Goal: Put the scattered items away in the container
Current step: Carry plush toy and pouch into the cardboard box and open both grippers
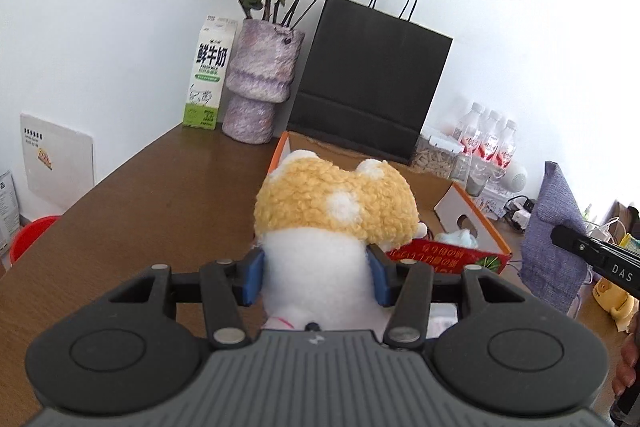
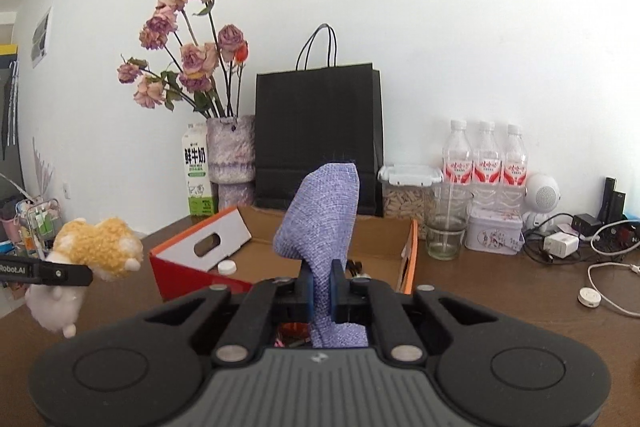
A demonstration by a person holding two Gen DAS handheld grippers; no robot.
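Grip status first: left gripper (image 1: pixel 316 277) has its blue pads pressed into the white body of a plush toy (image 1: pixel 334 211), jaws roughly half spread around it, yellow fleecy head pointing away from the camera; the toy is lifted clear of the wooden table (image 1: pixel 152 203) and hangs near the left wall of the cardboard box (image 2: pixel 372 247). Right gripper (image 2: pixel 322 291) is closed almost fully on a lavender woven cloth (image 2: pixel 320 211), which stands up between the pads and droops below them, also off the table. Box sits open-topped, orange rims, red front panel, one flap with a hand slot folded out to the left; a white bottle cap (image 2: pixel 227 267) lies on its floor, the rest of the visible floor bare. Behind the box, touching or just beside its back rim, a black paper bag (image 2: pixel 316 135) stands upright against the wall. Left of the bag: vase of dried roses (image 2: pixel 232 151), then milk carton (image 2: pixel 197 175). Right of the box: glass tumbler (image 2: pixel 446 227), lidded seed container (image 2: pixel 408 191), three water bottles (image 2: pixel 484 163), small tin (image 2: pixel 496 231), cables (image 2: pixel 568 243). Table's left edge runs diagonally in the left wrist view, surface there bare.
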